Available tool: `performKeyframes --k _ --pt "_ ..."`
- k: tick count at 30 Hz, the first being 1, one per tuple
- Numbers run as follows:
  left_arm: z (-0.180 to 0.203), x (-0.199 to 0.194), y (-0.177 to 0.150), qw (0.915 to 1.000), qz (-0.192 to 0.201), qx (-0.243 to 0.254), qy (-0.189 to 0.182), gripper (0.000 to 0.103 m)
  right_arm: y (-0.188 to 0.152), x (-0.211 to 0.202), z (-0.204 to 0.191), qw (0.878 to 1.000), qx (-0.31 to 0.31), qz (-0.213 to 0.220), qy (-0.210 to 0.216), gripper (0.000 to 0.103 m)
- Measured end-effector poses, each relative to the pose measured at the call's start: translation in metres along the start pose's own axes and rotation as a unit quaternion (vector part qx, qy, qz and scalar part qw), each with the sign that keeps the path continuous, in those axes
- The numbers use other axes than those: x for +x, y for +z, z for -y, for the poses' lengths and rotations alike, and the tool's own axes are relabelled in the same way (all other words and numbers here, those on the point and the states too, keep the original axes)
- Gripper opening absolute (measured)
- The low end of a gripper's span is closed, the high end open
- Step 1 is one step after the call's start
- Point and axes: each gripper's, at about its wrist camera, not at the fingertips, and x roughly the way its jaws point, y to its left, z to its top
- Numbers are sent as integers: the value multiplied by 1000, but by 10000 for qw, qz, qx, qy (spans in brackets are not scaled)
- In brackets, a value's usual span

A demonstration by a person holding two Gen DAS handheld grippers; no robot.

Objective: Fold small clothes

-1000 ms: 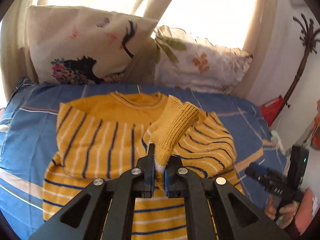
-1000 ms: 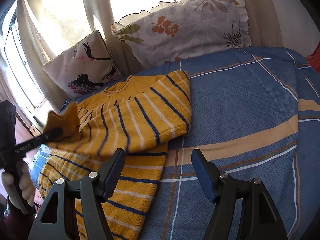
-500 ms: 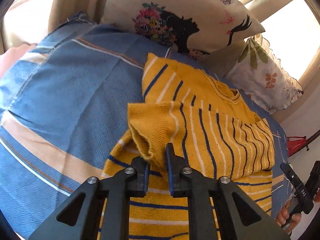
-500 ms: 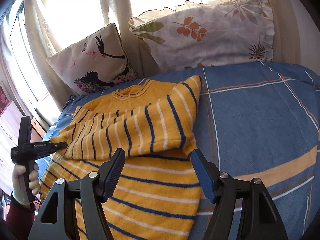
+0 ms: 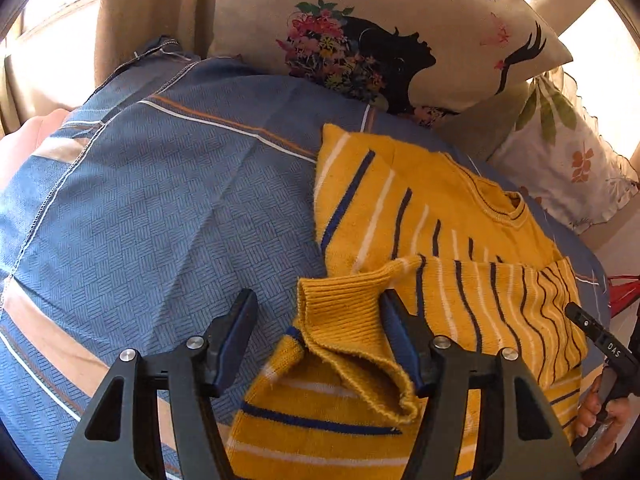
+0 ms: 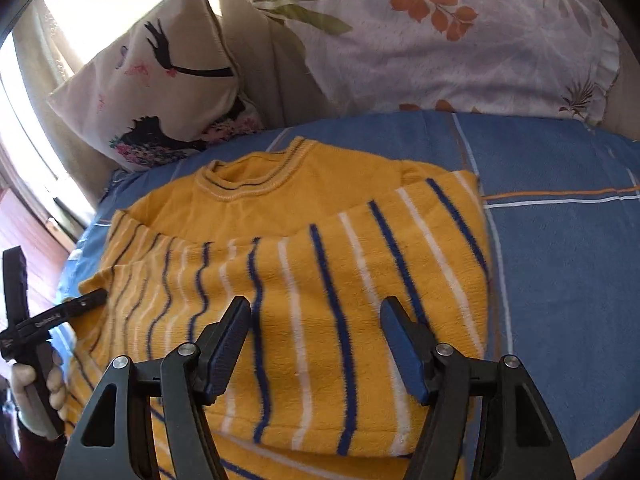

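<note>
- Across a blue checked bedspread [image 5: 152, 208], a yellow striped sweater [image 6: 320, 280] lies with both sleeves folded over its chest, filling the centre of the right wrist view.
- Left gripper [image 5: 316, 336]: jaws opening, ribbed cuff [image 5: 344, 312] lying loose between them, against the right-hand finger.
- Right gripper [image 6: 316, 340]: jaws apart and closing slightly above the folded sleeve, gripping nothing.
- Two printed pillows [image 6: 440, 40] lean along the frame's top.

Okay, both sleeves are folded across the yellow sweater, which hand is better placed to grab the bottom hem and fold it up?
Probably right. The right tongs hang open over the sweater body, with nothing between them. The left tongs are just opening around the sleeve cuff at the sweater's side edge.
</note>
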Motion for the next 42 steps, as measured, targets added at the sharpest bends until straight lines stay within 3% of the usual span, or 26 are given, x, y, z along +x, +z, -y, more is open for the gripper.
performKeyframes --k 1,6,8,11,12,15,18,21,26,31,35,39,42 --pt "0 -7 -1 10000 77 -7 -60 63 -1 -6 4 9998 40 109 -179 69" --pt "-18 -40 -23 9996 123 -52 -241 63 -18 -47 30 9988 339 346 5 74" --pt "-35 -47 -36 9992 -15 -279 -293 63 -34 -58 43 9986 468 249 94 75" --pt "-60 -44 -58 9938 -384 -785 -681 62 -61 -64 64 9954 855 -68 425 76" --pt "-63 -48 -64 9927 -270 -850 -816 63 -71 -63 70 9925 1039 -160 626 76" --pt "-57 -56 -82 9899 -358 -804 -1110 63 -93 -70 84 9777 1511 -124 1452 78" --pt "-50 -64 -104 9834 -456 -819 -1551 63 -113 -69 88 9400 2057 -304 2705 78" --pt "-46 -75 -129 9745 -530 -854 -2004 63 -131 -80 76 9295 1922 -285 3134 78" --pt "-37 -94 -165 9659 -540 -788 -2407 63 -165 -101 59 9077 1729 -386 3803 78" --pt "-33 -107 -188 9636 -469 -717 -2532 63 -202 -113 41 8993 1498 -667 4054 81" --pt "-32 -108 -200 9656 -494 -628 -2473 63 -230 -104 25 9079 1309 -945 3869 81" --pt "-28 -103 -215 9720 -617 -398 -2233 63 -243 -93 10 9239 1058 -1101 3508 81" --pt "-24 -93 -222 9745 -743 -329 -2091 63 -249 -86 4 9266 978 -1192 3431 81"
